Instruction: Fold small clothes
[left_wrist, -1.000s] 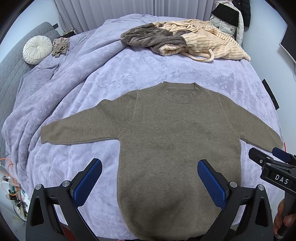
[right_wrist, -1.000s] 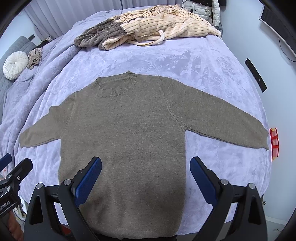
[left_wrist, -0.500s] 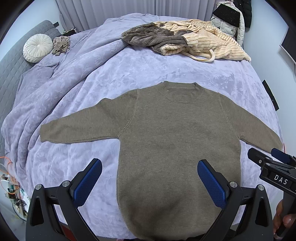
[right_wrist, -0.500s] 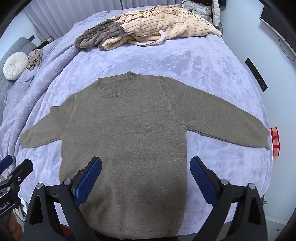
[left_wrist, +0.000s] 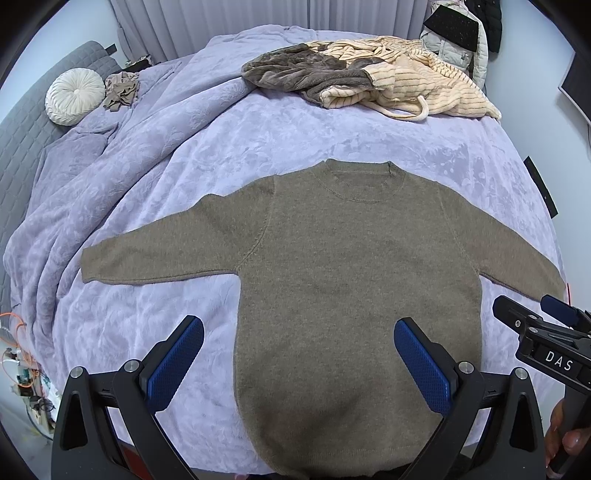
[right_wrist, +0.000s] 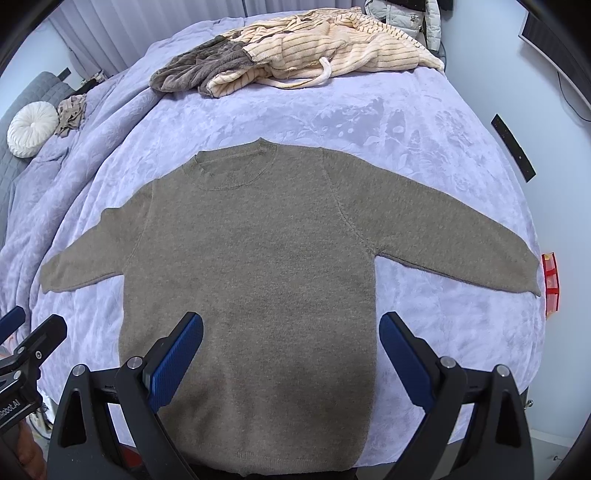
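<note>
A small olive-brown knit sweater (left_wrist: 354, 266) lies flat, face up, on the lavender bedspread (left_wrist: 258, 147), both sleeves spread out, neck toward the far side. It also shows in the right wrist view (right_wrist: 258, 258). My left gripper (left_wrist: 297, 332) is open and empty, hovering above the sweater's lower left hem. My right gripper (right_wrist: 290, 326) is open and empty, above the lower right part of the body. Each gripper shows at the edge of the other's view: the right gripper (left_wrist: 532, 317) and the left gripper (right_wrist: 33, 332).
A pile of cream striped and grey fleece clothes (left_wrist: 369, 77) lies at the far side of the bed. A round white cushion (left_wrist: 74, 96) and a small beige cloth (left_wrist: 122, 90) lie far left. The bed's near edge runs just under the grippers.
Both grippers have drifted slightly; the sweater sits a little lower in both views. Nothing was grasped or moved.
</note>
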